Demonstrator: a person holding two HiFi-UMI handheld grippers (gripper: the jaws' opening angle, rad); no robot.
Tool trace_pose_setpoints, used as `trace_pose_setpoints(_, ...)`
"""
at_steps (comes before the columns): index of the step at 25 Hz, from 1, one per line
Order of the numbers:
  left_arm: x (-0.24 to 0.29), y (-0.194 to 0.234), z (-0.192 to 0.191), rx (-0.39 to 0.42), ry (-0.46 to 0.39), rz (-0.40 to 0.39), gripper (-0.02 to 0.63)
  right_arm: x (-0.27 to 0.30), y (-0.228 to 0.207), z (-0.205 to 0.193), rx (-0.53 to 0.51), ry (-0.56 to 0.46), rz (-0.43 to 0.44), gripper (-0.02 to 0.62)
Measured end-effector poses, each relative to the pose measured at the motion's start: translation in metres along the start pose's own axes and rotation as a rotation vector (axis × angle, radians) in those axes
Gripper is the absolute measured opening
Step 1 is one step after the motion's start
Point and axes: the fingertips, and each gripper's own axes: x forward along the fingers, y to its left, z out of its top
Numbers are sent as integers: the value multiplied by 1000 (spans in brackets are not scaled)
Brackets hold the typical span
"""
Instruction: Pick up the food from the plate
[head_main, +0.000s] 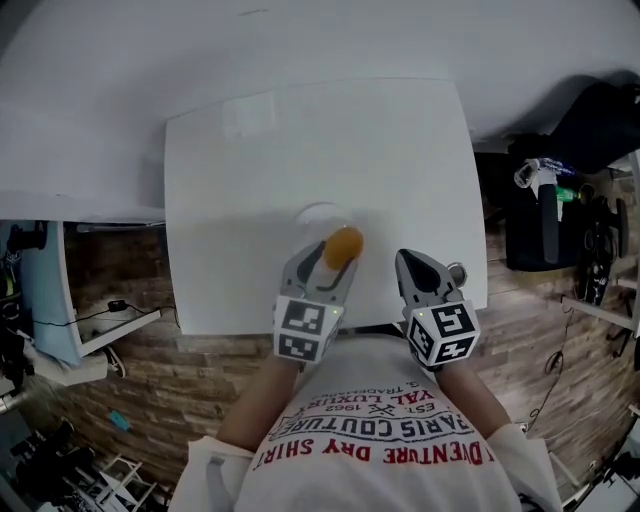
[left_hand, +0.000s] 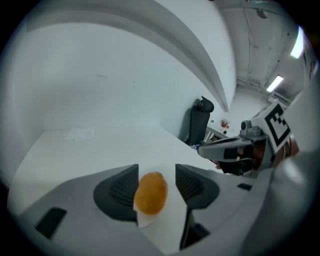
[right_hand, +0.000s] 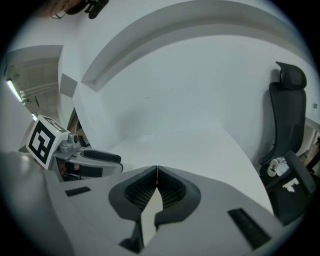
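Note:
An orange, egg-shaped piece of food (head_main: 343, 245) sits at the near edge of a faint white plate (head_main: 315, 208) on the white table (head_main: 230, 260). My left gripper (head_main: 332, 260) reaches it from the near side. In the left gripper view the food (left_hand: 150, 193) lies between the open jaws of the left gripper (left_hand: 156, 175), against the left pad (left_hand: 121, 190), with a gap to the right pad (left_hand: 194, 187). My right gripper (head_main: 407, 262) hovers to the right of the food, near the table's front edge. Its jaws are shut and hold nothing (right_hand: 157, 172).
A black office chair (right_hand: 287, 125) stands beyond the table's right side. Dark gear and a stand (head_main: 560, 200) crowd the floor on the right. A shelf unit (head_main: 60, 300) is at the left. A faint square patch (head_main: 250, 115) marks the table's far part.

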Motion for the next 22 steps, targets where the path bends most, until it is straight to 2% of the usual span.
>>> trace_pose_setpoints(3, 15, -2, -15, 14, 56, -43, 234, 3, -2, -7, 4, 24, -2, 14)
trace_pose_setpoints(8, 40, 1, -37, 56, 135, -58, 361, 5, -8, -22, 21, 66, -9, 12)
trace_pose_setpoints(10, 49, 3, -46, 57, 172, -59, 385, 6, -10, -27, 30, 82, -10, 12)
trace_pose_setpoints(22, 84, 8, -77, 68, 328, -74, 393, 17, -23, -33, 59, 100, -24, 12)
